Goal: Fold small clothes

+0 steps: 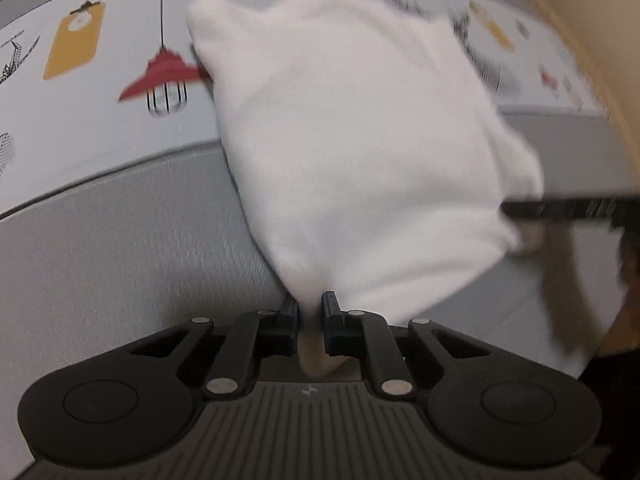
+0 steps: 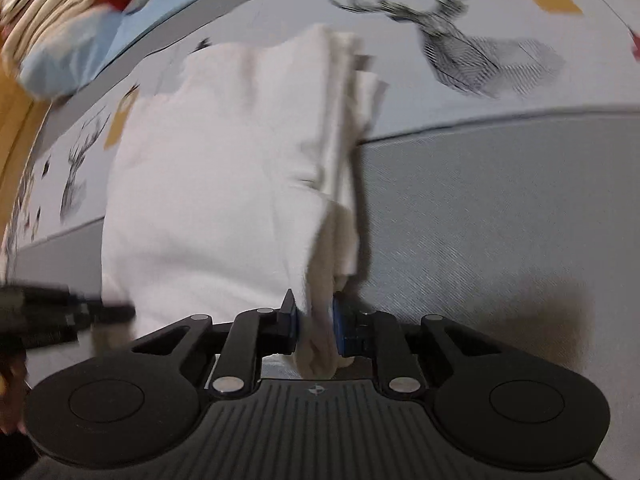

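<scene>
Because both frames are motion-blurred, the cloth (image 1: 360, 152) appears to be mid-swing, and a slip is the main risk here. Each claw pinches only a small bunched corner; a fast pull or uneven travel between the two hands could drag fabric out of one pinch and let the fold collapse. In the right view, several loose layers fan out along the cloth's 3 o'clock edge (image 2: 352, 128); those layers could separate or land crooked if the cloth is laid down unevenly.

The left claw (image 1: 311, 312) is closed on a corner of the cloth, which rises from the fingertips toward 12 o'clock and spreads toward 1 o'clock. The right claw (image 2: 314, 320) is likewise clamped on a bunched corner, with the cloth extending from 12 toward 10 o'clock. In the left view the right claw's finger meets the cloth at 3 o'clock.

The cloth hangs between the two claws over the bed (image 1: 120, 240), a grey band with a printed sheet (image 2: 520, 20) beyond. Whether its far edge touches the bed cannot be told.
</scene>
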`<state>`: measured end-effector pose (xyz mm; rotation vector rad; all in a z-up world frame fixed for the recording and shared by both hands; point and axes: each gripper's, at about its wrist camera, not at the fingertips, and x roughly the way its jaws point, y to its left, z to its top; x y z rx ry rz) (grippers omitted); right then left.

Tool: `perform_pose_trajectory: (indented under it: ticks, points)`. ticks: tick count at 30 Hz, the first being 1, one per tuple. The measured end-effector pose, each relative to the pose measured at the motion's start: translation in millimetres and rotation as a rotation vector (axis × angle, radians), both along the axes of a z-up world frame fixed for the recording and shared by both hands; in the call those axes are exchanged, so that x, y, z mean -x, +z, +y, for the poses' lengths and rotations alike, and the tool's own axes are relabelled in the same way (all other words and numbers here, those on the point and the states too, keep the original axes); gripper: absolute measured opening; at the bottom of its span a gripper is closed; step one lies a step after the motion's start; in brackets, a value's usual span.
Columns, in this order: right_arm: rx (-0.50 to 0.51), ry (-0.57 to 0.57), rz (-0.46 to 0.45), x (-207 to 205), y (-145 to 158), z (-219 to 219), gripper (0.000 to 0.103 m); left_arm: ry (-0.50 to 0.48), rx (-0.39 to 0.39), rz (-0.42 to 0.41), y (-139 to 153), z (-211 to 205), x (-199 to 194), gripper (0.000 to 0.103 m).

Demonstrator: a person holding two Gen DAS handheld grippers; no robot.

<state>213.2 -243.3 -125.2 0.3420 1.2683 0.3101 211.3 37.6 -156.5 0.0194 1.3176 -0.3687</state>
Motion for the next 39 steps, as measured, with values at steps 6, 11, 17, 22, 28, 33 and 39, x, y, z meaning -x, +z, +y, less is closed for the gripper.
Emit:
perform_pose_trajectory:
  ticks: [6,11,17,22,28,33,39]
  points:
    - [0.233,0.075,0.023,26,6,4,0.050,0.026,-0.224,-0.136,16,-5,28,0.054]
    - [0.547,0.042,-0.120,65,43,-1,0.046,0.120,-0.364,-0.285,63,2,63,0.070]
    - [0.308,-0.156,-0.451,137,131,-27,0.083,0.214,-0.208,-0.535,129,-7,145,0.094]
    - [0.247,-0.180,-0.602,198,145,-29,0.089,0.323,-0.099,-0.611,138,-27,203,0.094]
    - [0.243,-0.150,-0.546,224,131,6,0.092,0.351,-0.052,-0.520,118,-34,220,0.095]
    - [0.265,-0.111,-0.492,221,122,24,0.092,0.372,-0.098,-0.462,103,-29,201,0.095]
    - [0.280,-0.089,-0.462,216,114,37,0.092,0.373,-0.074,-0.425,96,-30,197,0.095]
